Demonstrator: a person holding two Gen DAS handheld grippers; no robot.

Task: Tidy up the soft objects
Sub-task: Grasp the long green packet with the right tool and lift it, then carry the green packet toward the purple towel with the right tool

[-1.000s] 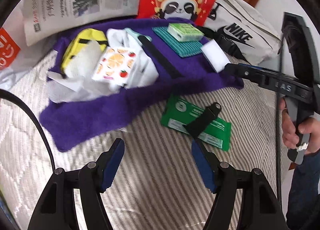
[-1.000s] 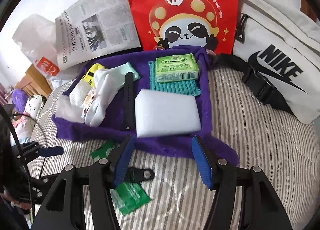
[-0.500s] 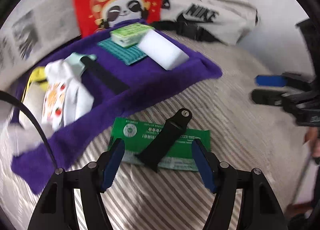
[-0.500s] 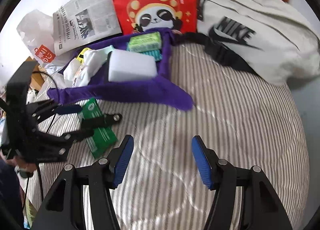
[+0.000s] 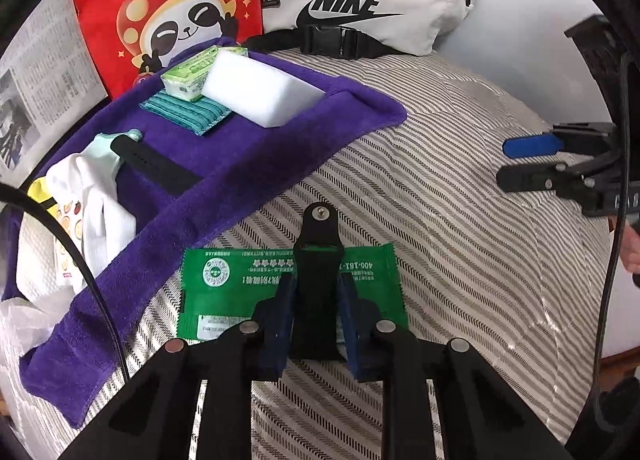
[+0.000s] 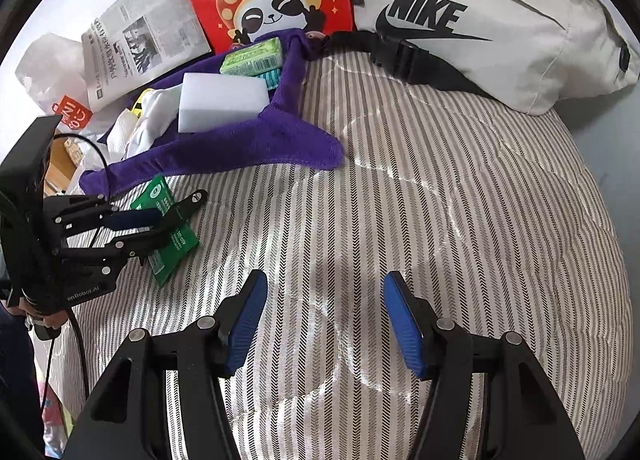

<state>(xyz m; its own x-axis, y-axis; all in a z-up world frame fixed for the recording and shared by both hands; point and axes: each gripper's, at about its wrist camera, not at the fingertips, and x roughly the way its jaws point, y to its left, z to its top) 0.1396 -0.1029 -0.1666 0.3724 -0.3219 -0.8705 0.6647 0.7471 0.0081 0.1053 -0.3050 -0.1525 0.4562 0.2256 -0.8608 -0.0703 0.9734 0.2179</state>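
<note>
Black rubber strap (image 5: 316, 280) lies across the green sachet (image 5: 224, 280) on the striped bedcover (image 5: 460, 260), near the purple towel (image 5: 248, 152). The left gripper (image 5: 316, 324) has just been closing: a second ago its jaws stood wide over bare cover, well short of the strap; now both blue pads (image 5: 280, 316) press the strap's sides. The right gripper (image 6: 324, 324) remains about half open with nothing between its jaws (its width matches the earlier frame). It previously framed the white sponge (image 6: 220, 104) on the towel; it now hovers over bare bedcover, right of the strap, with the sponge far left.
</note>
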